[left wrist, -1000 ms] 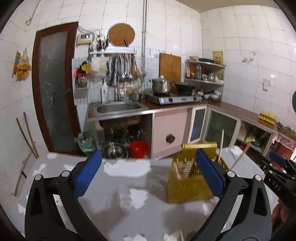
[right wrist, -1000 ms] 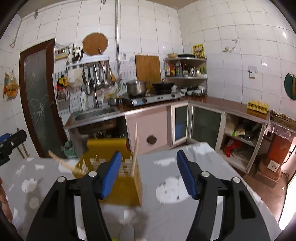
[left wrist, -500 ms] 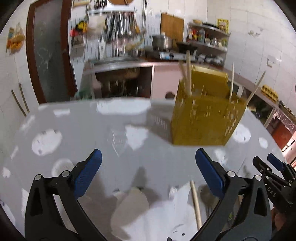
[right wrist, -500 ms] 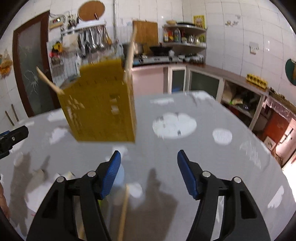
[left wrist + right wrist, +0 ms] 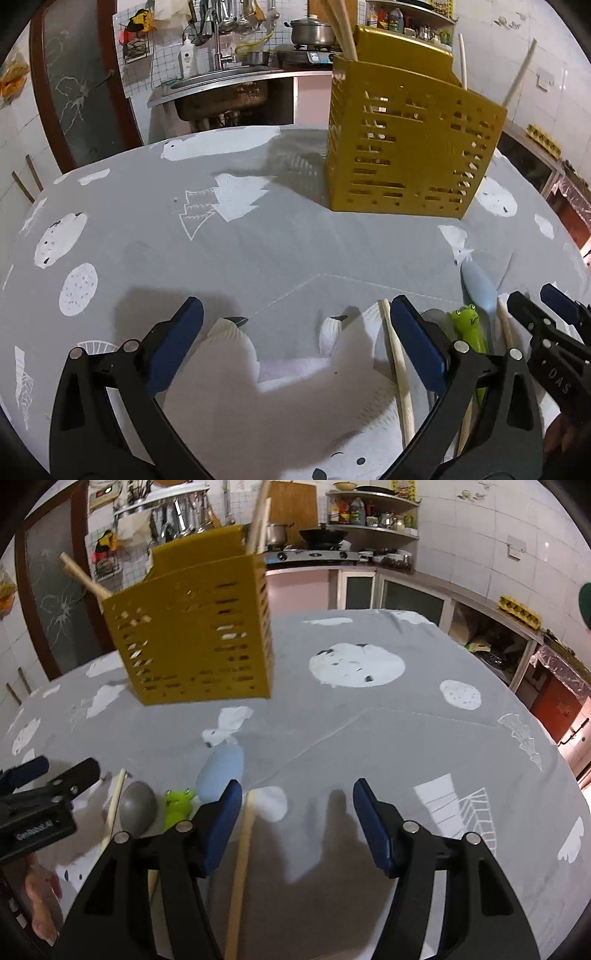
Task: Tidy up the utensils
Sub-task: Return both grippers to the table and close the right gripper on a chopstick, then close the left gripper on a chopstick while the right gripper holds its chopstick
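The wooden chopstick (image 5: 240,860) is lying lengthwise just outside the empty, spread right gripper (image 5: 297,823), nearest its left pad.

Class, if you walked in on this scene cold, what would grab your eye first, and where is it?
The yellow slotted caddy standing on the grey tablecloth, wooden sticks poking from its top. Then the loose utensils nearer the camera: a green frog-headed one, a pale blue spoon and a grey spoon lying together.
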